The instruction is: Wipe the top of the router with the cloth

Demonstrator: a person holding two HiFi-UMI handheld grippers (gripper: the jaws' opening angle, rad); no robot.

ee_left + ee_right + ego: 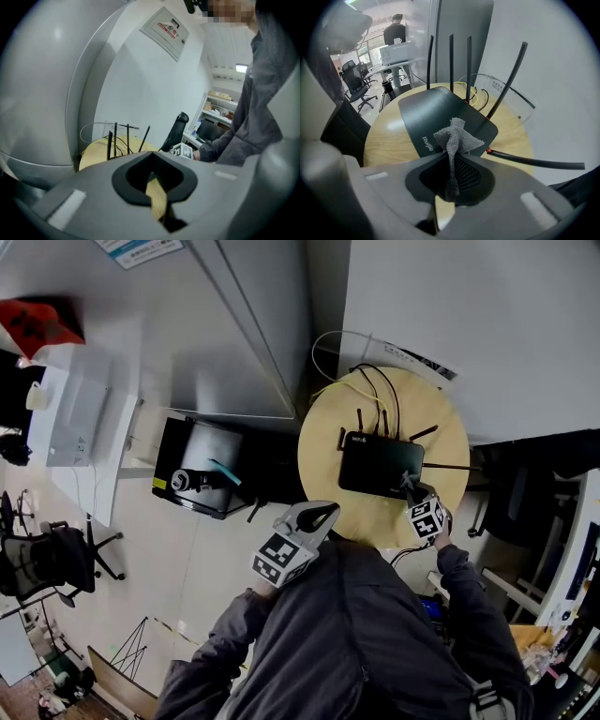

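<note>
Far left, head view: there's an office chair (58, 561) on the floor, well apart from the work.
Left of centre, head view: a black box (202, 476) sits on the floor, near the left edge of the round table (323, 486).
My left gripper (319, 515): I'm hanging at the table's lower-left edge in the head view, clear of the router. In my own view (152, 177) the jaws are closed together with nothing pinched. Only a sliver of pale wood shows through the slit.
Router (380, 465): here's the black slab, lying flat in the middle of the table. In the right gripper view (433, 117) it fills the centre of the frame.
Antennas (451, 61): three stand upright along the far edge, one leans to the right, and another lies out flat toward the right edge of the frame.
Cables (370, 390): black and yellow leads loop off the table's top edge in the head view.
Cloth (455, 137): grey and bunched, its free end fans out over the near right part of the router's top.
My right gripper (451, 157): my jaws are clamped on the cloth's lower end. In the head view (411, 488) I'm at the router's lower-right corner.
Upper left, right gripper view: a person (396, 29) stands behind a desk.
</note>
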